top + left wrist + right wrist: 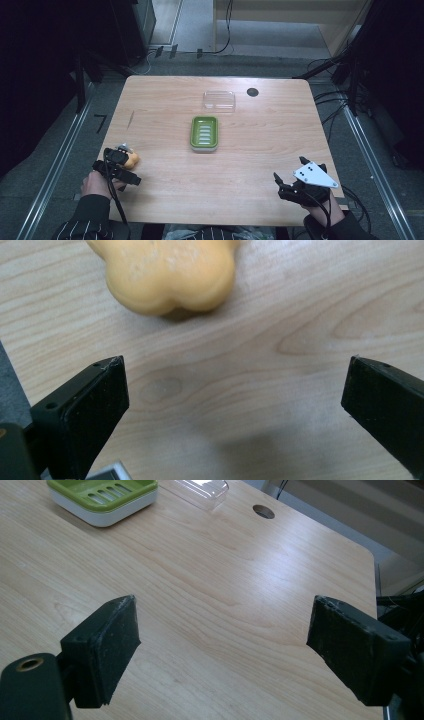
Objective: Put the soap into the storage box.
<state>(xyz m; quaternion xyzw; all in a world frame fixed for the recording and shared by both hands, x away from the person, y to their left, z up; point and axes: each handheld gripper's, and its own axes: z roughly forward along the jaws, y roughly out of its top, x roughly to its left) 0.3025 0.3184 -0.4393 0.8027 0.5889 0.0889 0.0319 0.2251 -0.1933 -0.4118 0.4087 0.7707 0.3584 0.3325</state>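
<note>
An orange, lobed soap bar point(167, 272) lies on the wooden table near its left front edge, also seen as the soap point(132, 160) in the high view. My left gripper point(235, 390) hovers just short of it, open, jaws wide apart with nothing between them; in the high view the left gripper point(116, 165) sits right beside the soap. A green soap dish point(204, 133) with a slotted insert rests mid-table, and the same dish point(102, 497) shows in the right gripper view. My right gripper point(222, 645) is open over bare wood at the table's front right point(295, 187).
A clear plastic lid point(219, 100) lies behind the green dish, near a round cable hole point(252, 92). The table edge point(225, 222) runs close to both hands. Cables and dark stands surround the table on the floor.
</note>
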